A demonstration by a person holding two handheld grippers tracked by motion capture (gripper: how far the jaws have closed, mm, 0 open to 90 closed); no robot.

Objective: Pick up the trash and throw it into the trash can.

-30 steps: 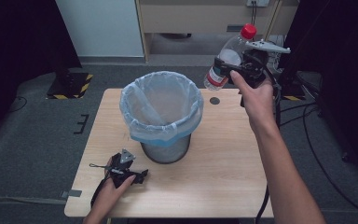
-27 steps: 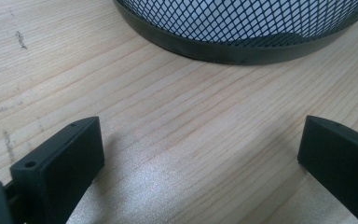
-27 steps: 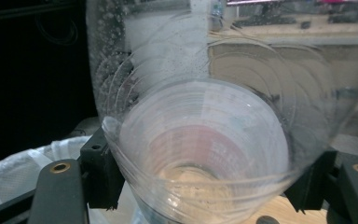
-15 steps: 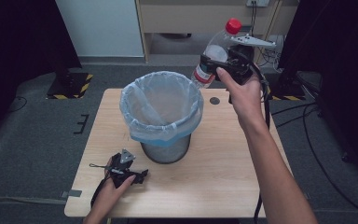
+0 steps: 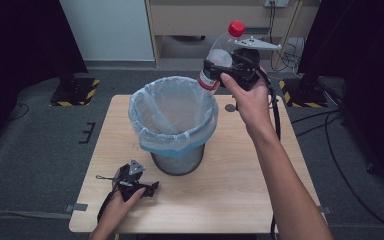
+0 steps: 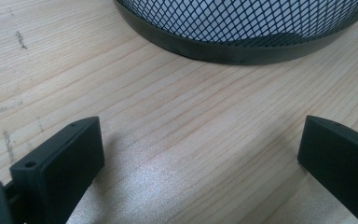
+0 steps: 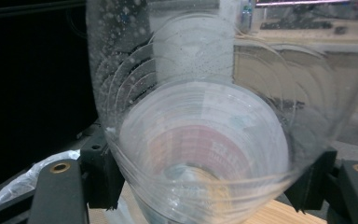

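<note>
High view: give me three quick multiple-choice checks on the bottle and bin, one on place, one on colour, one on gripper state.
1. Where is the bottle?
A. Lying on the table
B. Held in the air at the bin's far right rim
C. Inside the bin

2. What colour is the bottle's cap?
A. Red
B. Blue
C. White

3. How do the left gripper's jaws stand?
A. Shut on the bottle
B. Shut on the bin liner
C. Open, with bare table between them

Answers:
1. B: the right gripper holds it tilted, clear of the table, beside the bin.
2. A: the cap shows red at the raised end.
3. C: the left gripper view shows both jaws wide apart over wood grain.
</note>
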